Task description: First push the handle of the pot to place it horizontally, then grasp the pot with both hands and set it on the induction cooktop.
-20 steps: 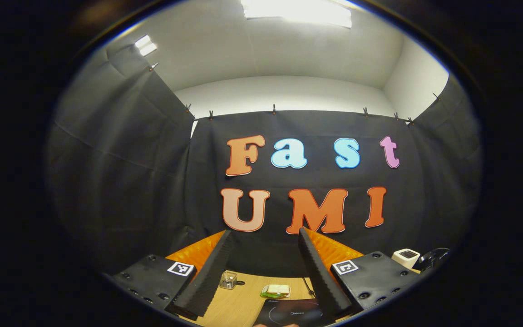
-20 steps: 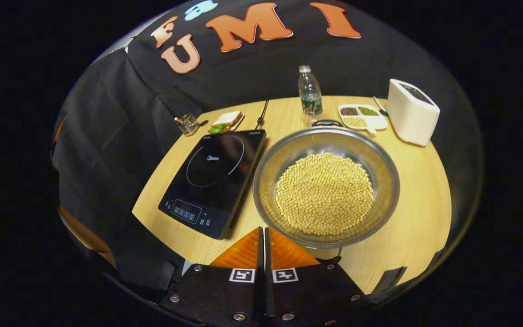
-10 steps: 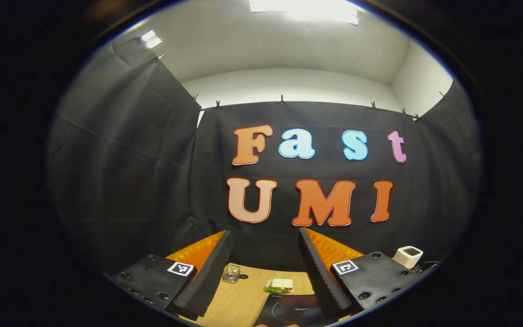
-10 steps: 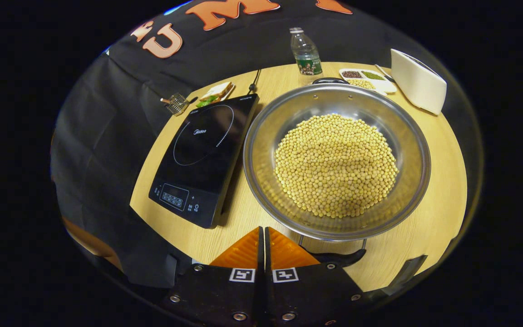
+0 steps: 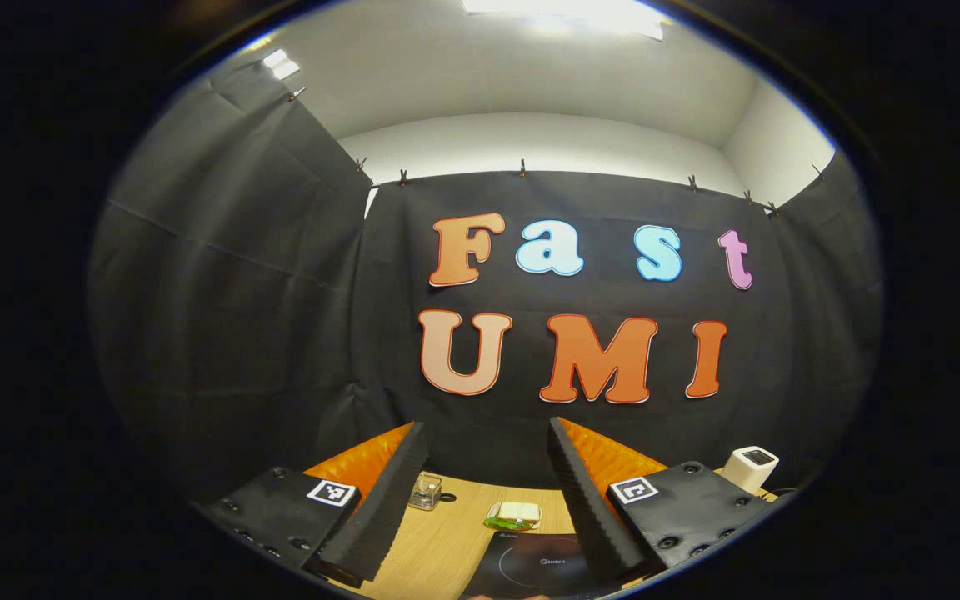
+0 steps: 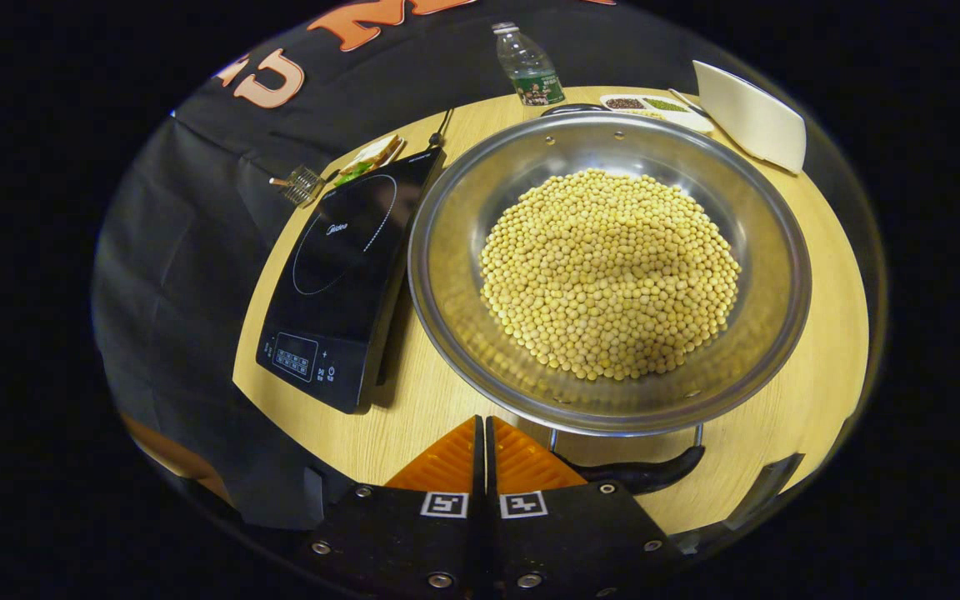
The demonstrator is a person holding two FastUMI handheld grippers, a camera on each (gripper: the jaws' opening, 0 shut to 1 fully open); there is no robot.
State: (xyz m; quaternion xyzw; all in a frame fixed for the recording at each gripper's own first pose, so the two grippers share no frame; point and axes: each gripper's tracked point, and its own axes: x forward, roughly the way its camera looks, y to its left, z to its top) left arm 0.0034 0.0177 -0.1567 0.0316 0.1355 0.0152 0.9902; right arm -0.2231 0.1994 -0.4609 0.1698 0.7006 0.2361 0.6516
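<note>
Two views differ: right gripper (image 6: 481, 433), fingers together and empty, sits near pot (image 6: 609, 267) of soybeans (image 6: 609, 271) beside induction cooktop (image 6: 338, 267); left gripper (image 5: 484, 492), spread wide, faces booth wall, cooktop edge below.

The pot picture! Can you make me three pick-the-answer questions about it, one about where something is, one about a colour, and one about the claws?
1. Where is the pot?
A. on the cooktop
B. on the table beside the cooktop
C. on the floor

2. What colour are the beans in the pot?
A. yellow
B. red
C. blue

3. How are the right claw's fingers?
A. wide open
B. shut together
C. clamped on the bottle

Answers:
1 B: the pot sits on the wooden table, right of the black induction cooktop.
2 A: the pile inside is pale yellow.
3 B: the right claw has its fingers closed with nothing between them, near the pot's handle.
</note>
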